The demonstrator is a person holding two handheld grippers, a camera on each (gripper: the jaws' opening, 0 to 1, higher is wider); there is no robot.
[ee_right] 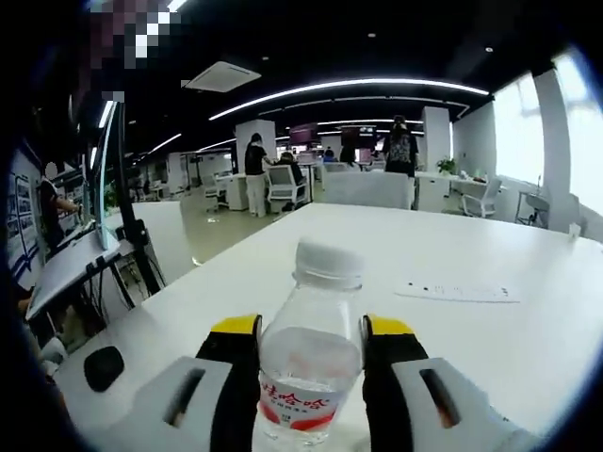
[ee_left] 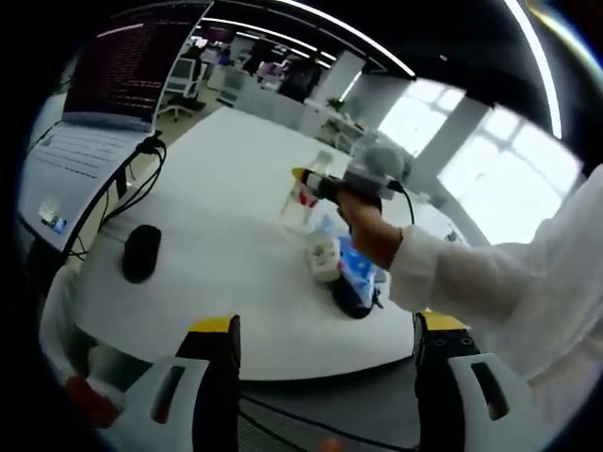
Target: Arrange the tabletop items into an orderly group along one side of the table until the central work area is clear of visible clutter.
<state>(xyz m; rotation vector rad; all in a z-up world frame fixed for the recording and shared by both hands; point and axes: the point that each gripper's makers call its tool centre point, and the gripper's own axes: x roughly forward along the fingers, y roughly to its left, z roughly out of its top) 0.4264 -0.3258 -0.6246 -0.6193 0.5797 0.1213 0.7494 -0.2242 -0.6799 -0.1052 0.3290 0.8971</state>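
The large white round-edged table (ee_left: 226,235) carries all items noted. At its far left edge in the left gripper view stands an open laptop with a dark screen and pale keyboard (ee_left: 104,113), black cables (ee_left: 141,184) trailing from its side onto the tabletop. A black computer mouse (ee_left: 141,252) lies apart from the rest, near the table's left edge.

Toward the near right edge sits a cluster: a blue crinkled packet (ee_left: 360,266), a small white container (ee_left: 323,256) just beside it, and a black rounded object (ee_left: 350,299) touching the packet at the table rim. Their finer identity cannot be told.

A person's hand (ee_left: 369,231), in a white sleeve (ee_left: 509,273), holds the right gripper (ee_left: 316,188) over this cluster. Its jaws are clamped on a clear plastic water bottle with a white cap and red label (ee_right: 311,353); in the right gripper view the yellow-tipped jaws press against both sides of the bottle body, which stands upright above the table surface. A white paper sheet (ee_right: 457,290) lies flat on the table beyond it.

The left gripper (ee_left: 325,353) sits off the near table edge, jaws spread wide apart, holding nothing.
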